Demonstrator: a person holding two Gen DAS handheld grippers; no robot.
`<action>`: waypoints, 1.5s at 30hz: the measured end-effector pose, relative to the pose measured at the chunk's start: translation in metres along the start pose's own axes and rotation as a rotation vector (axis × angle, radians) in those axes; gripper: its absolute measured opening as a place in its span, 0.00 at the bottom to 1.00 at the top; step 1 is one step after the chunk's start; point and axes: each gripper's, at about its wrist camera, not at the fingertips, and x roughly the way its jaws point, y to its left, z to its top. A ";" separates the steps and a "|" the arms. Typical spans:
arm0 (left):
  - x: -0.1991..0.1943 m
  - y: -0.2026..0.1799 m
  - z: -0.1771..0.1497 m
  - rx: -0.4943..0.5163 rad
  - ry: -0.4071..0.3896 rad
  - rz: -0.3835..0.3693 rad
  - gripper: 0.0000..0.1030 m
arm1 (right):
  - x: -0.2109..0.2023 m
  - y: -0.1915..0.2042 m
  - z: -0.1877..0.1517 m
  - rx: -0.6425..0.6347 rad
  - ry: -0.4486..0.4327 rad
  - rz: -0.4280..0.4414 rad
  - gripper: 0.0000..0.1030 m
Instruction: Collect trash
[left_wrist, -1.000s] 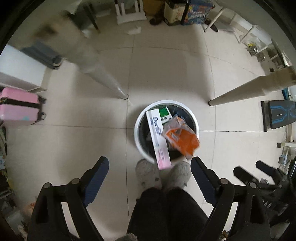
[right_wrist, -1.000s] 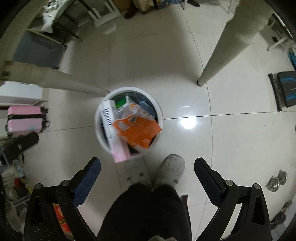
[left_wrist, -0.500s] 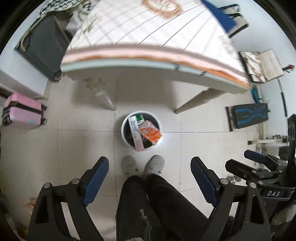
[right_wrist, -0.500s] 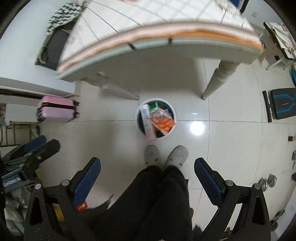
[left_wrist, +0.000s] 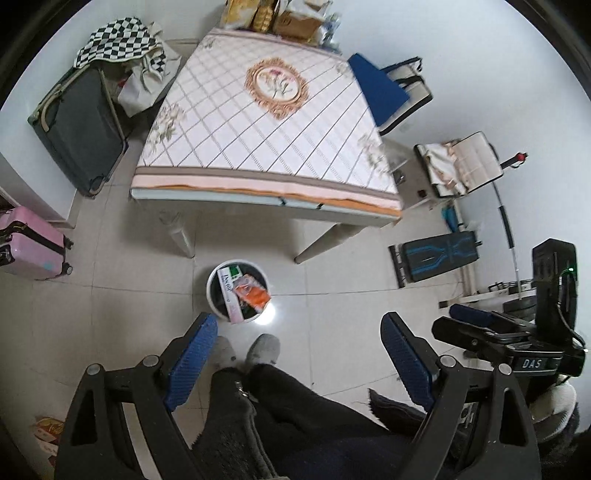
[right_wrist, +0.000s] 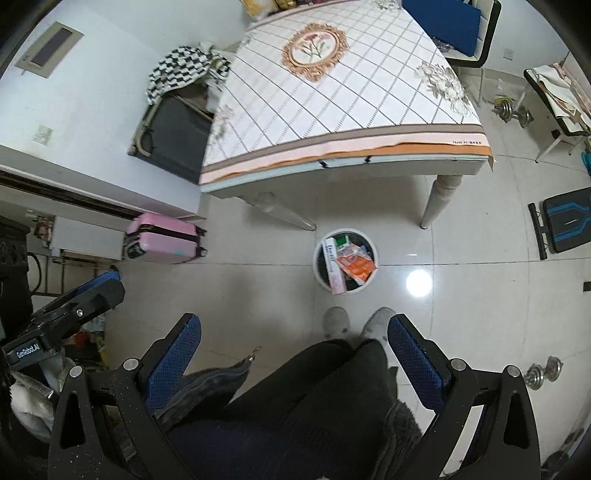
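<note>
A white round trash bin (left_wrist: 213, 295) stands on the tiled floor in front of the table; it also shows in the right wrist view (right_wrist: 320, 275). It holds a white-and-pink carton (left_wrist: 229, 295), an orange packet (left_wrist: 255, 294) and a green box (left_wrist: 235, 272). My left gripper (left_wrist: 297, 345) is open and empty, high above the floor. My right gripper (right_wrist: 293, 349) is open and empty, also high up. The right gripper shows at the right of the left wrist view (left_wrist: 480, 328); the left gripper shows at the left of the right wrist view (right_wrist: 79, 302).
A table with a checked floral cloth (left_wrist: 266, 122) stands beyond the bin. A pink suitcase (left_wrist: 27, 247), a dark suitcase (left_wrist: 83, 129), a blue-cushioned chair (left_wrist: 391, 88), a step platform (left_wrist: 439, 258) and dumbbells (right_wrist: 543, 373) surround it. The person's legs and slippers (left_wrist: 262, 349) are below.
Both grippers have risen far above the bin. The bin has shrunk in view and the tabletop now shows from above. Both stay open and empty.
</note>
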 end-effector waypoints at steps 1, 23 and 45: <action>-0.007 -0.002 0.000 0.001 -0.012 -0.010 0.88 | 0.000 0.003 -0.001 0.000 -0.004 0.007 0.99; -0.036 -0.015 -0.017 0.011 -0.024 -0.056 1.00 | -0.020 0.022 -0.013 -0.042 0.027 0.014 1.00; -0.030 -0.016 -0.024 -0.013 0.007 -0.033 1.00 | -0.019 0.024 -0.014 -0.036 0.042 0.026 1.00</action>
